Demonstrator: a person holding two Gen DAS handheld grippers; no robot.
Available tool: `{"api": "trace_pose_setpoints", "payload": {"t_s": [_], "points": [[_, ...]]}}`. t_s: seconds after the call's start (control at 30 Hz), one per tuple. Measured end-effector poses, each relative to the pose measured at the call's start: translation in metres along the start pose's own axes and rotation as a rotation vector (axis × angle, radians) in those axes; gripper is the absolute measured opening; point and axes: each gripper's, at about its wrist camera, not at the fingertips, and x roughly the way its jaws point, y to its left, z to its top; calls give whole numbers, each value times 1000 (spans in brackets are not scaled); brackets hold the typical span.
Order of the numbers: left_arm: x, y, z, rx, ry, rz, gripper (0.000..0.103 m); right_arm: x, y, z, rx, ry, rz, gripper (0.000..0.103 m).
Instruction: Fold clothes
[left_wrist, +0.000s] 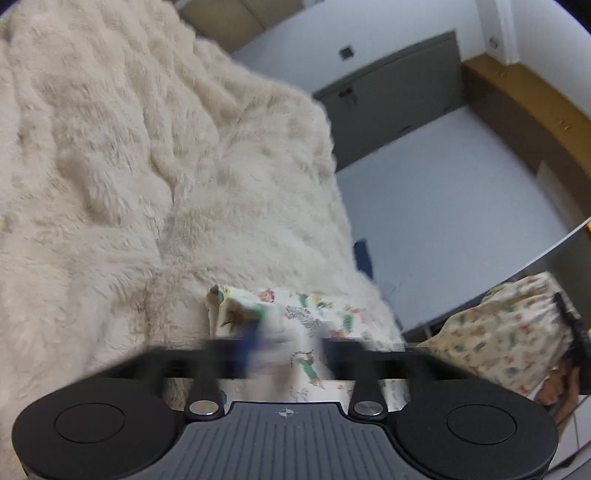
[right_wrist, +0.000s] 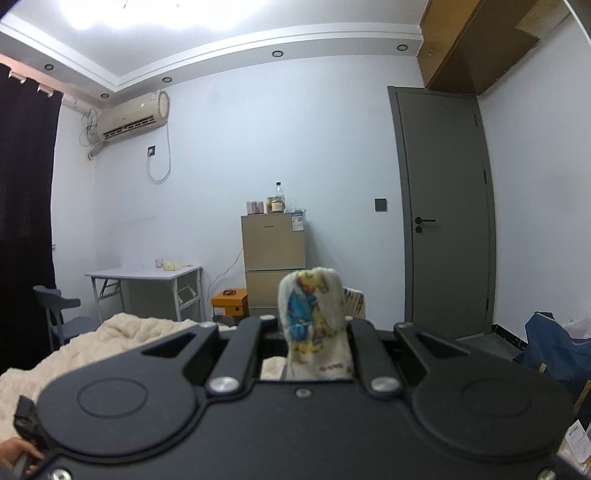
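The left gripper (left_wrist: 282, 354) points down over a bed covered by a cream fluffy blanket (left_wrist: 129, 147). Its fingers are badly blurred, so the gap between them cannot be made out; by the reading at this moment the jaws are pressed together. A printed garment (left_wrist: 306, 314), white with small coloured cartoon figures, lies on the blanket right at and just beyond the fingertips. Some of its cloth seems to sit between the smeared fingers, though the blur makes it hard to say whether it is pinched there. Ahead of the fingers the blanket spreads out in soft folds. To the right of the fingers, beyond the bed edge, is pale floor and a grey door (left_wrist: 399, 96). At the far right of this view another bunch of the same printed fabric hangs in the air.

The right gripper (right_wrist: 316, 332) points level across the room. Its jaws are nearly closed and clamp a bunched end of the printed garment, which pokes up between the fingers as a rounded knob with a blue and yellow figure on it. Below and left of the fingers lies the blanket. Far beyond the fingertips stand a small beige fridge (right_wrist: 274, 254) and a white folding table (right_wrist: 144, 275).
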Motion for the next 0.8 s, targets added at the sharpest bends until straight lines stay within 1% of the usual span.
{"api": "trace_pose_setpoints", "payload": {"t_s": [0.07, 0.17, 0.27, 0.3, 0.33, 0.37, 0.43, 0.47, 0.5, 0.53, 0.57, 0.6, 0.63, 0.67, 0.7, 0.73, 0.8], "points": [[-1, -4, 11, 16, -44, 31, 1, 1, 3, 0, -2, 4, 6, 9], [-12, -10, 19, 11, -82, 23, 1, 0, 8, 1, -13, 2, 13, 9], [-16, -12, 14, 50, -66, 65, 3, -2, 10, 1, -18, 2, 20, 9], [-18, -11, 12, 50, -74, 104, 11, -1, 10, 1, -16, 3, 21, 9], [-21, -11, 10, 49, -84, 147, 18, 0, 10, 2, -13, 5, 23, 9], [-23, -10, 8, 47, -94, 190, 18, 1, 11, 2, -13, 7, 24, 9], [-35, -19, 3, 101, -118, 260, 25, 3, 12, 1, -19, 11, 25, 9], [-38, -21, 1, 100, -120, 245, 26, 3, 15, 2, -25, 12, 24, 9], [-42, -27, -4, 104, -106, 162, 26, 4, 17, 2, -31, 12, 24, 9], [-46, -34, -10, 110, -90, 69, 31, 4, 19, 2, -35, 12, 21, 9], [-48, -41, -14, 126, -82, 29, 36, 4, 23, 3, -42, 12, 14, 9], [-46, -51, -23, 166, -62, 23, 49, 6, 26, 4, -47, 12, 11, 9], [-44, -62, -32, 209, -40, 22, 51, 7, 30, 5, -50, 13, 8, 9], [-39, -66, -37, 229, -23, 45, 51, 8, 36, 7, -62, 12, 2, 9], [-31, -65, -43, 244, -3, 120, 51, 9, 40, 7, -68, 11, 0, 9], [-23, -64, -49, 259, 19, 204, 51, 10, 51, 8, -90, 7, 0, 9], [-36, -51, -50, 177, -62, 205, 51, 11, 76, 9, -147, -3, 4, 9]]}}
